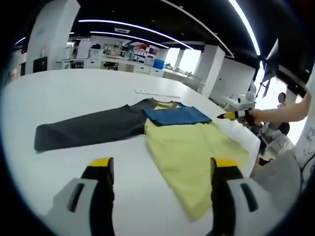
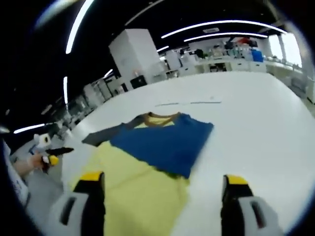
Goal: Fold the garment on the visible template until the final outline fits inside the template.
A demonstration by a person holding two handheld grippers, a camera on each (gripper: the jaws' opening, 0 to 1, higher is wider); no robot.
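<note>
Left gripper [image 1: 160,169]: fingers spread wide, holding nothing, poised over the near edge of the white counter [image 1: 74,93]. Right gripper [image 2: 160,184]: fingers likewise wide apart and empty, above the yellow hem.

One garment [image 1: 187,145] lies flat on the counter: a yellow shirt body, one blue sleeve [image 2: 165,140] folded across the chest, one dark grey sleeve [image 1: 88,129] stretched straight out to the side, brown collar [image 2: 160,118] farthest away. No template outline can be made out.

Judgement: folding is partly done, with one sleeve in and one sleeve out. The next move calls for gripping the grey sleeve and laying it across the body, then folding the hem up toward the collar.

Count: two grippers, one garment, two sleeves, one counter. Beyond it, one thin pale strip [image 2: 189,103] lies on the counter.
</note>
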